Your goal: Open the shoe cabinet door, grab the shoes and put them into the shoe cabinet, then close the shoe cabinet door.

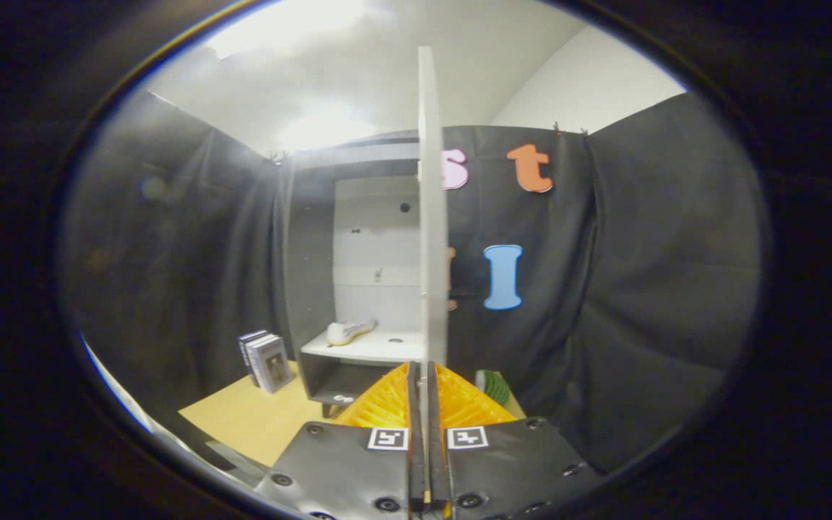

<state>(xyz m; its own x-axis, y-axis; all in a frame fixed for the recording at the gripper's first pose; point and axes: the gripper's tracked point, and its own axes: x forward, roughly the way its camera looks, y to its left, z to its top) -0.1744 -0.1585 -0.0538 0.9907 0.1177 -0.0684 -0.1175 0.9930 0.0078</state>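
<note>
The claw (423,375) points level and straight ahead, and its two fingers (396,404) are pressed together on the thin edge of the shoe cabinet door (430,217), which stands edge-on between them and rises high above. The door is swung open. Beyond the fingers and a little to the left is the open shoe cabinet (358,289), standing on the counter (257,419). One light shoe (349,331) lies on its shelf. Some books (266,360) stand just left of the cabinet.
</note>
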